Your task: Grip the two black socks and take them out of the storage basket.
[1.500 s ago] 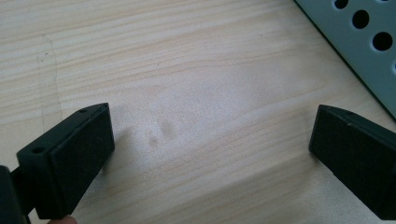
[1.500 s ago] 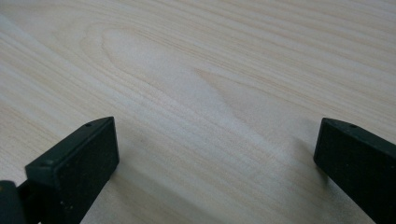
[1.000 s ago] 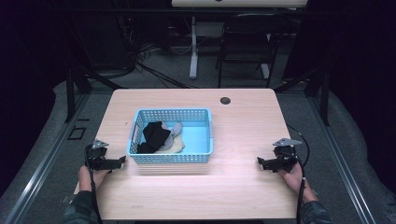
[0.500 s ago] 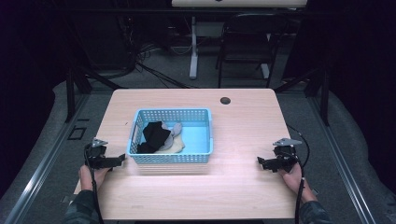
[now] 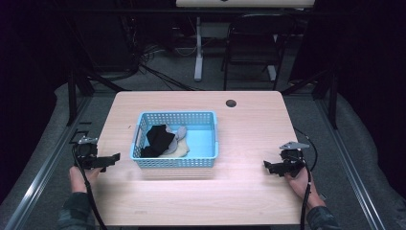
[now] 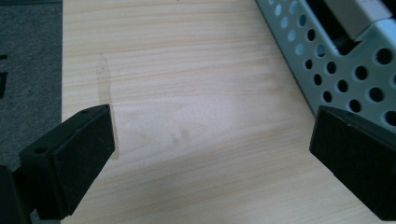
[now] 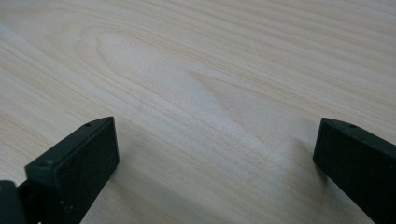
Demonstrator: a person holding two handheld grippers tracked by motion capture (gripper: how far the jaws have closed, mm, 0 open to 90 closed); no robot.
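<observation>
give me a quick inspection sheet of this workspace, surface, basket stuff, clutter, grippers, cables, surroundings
surface: light wood table, a round dark hole near its far edge, a faint streak by the left edge in the left gripper view
job's things: blue perforated basket left of centre, holding a black cloth, a grey piece and a pale piece
clutter: nothing seen
grippers: left gripper open, empty, low beside the basket's left wall; right gripper open, empty, over bare wood near the right edge
cables: one cable trails from each gripper toward the person; more on the floor behind
surroundings: dark room, black chair, white stand, grey floor
</observation>
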